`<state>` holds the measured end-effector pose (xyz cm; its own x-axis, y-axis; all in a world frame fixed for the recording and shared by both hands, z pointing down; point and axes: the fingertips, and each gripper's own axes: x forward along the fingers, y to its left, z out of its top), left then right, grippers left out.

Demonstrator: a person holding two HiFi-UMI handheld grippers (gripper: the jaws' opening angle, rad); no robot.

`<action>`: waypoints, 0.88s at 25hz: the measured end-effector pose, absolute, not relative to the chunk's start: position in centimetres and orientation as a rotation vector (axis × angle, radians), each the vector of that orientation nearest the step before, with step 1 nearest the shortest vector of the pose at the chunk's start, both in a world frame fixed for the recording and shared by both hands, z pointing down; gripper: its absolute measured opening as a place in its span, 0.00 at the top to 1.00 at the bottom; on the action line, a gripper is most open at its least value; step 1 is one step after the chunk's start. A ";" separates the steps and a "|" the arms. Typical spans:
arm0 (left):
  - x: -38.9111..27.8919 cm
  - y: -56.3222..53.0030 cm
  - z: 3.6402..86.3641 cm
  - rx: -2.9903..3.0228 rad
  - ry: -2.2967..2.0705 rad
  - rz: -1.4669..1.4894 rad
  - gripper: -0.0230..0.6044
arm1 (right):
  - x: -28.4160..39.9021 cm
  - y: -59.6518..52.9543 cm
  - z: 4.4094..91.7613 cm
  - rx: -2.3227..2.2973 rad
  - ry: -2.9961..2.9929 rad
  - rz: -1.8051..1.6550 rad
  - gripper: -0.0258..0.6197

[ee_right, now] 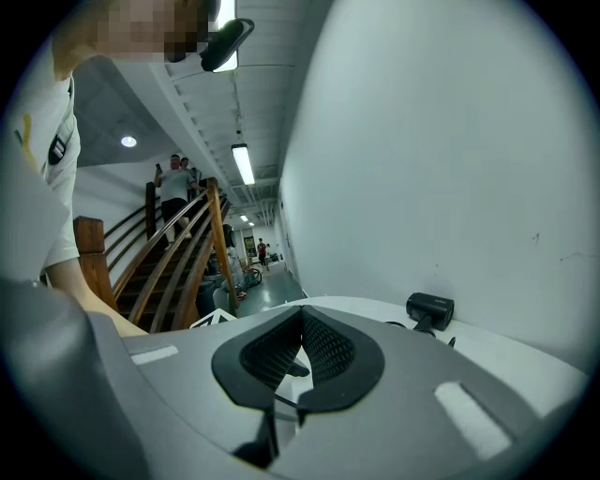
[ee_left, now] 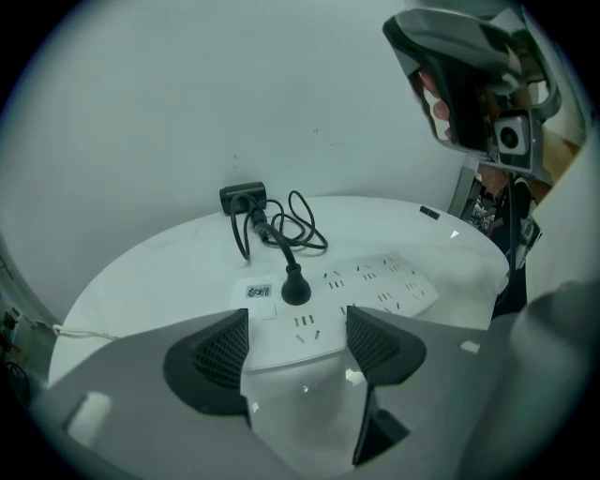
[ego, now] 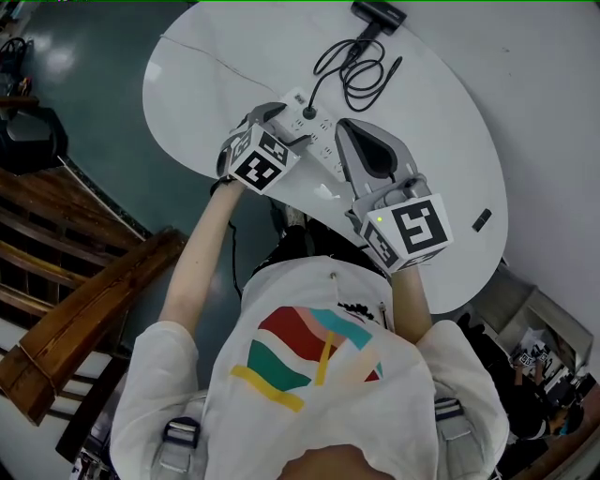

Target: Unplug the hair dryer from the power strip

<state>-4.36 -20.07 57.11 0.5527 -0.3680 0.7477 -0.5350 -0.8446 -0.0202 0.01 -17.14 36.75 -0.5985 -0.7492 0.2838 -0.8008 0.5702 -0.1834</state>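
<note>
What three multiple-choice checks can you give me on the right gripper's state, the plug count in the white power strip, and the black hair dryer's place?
1. The right gripper is:
A. wide open
B. half open
C. shut, holding nothing

2. How many plugs sit in the white power strip?
A. none
B. one
C. three

3. Where does the black hair dryer lie?
A. on the power strip
B. between the right gripper's jaws
C. at the far edge of the white rounded table

Answers:
1 C: its pads meet with nothing between them.
2 B: a single black plug stands in it.
3 C: it rests beyond its coiled black cord.
</note>
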 end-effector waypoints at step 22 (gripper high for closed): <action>-4.5 -20.2 57.6 2.488 -0.719 1.166 0.46 | -3.0 -22.2 51.0 0.973 -2.393 0.394 0.74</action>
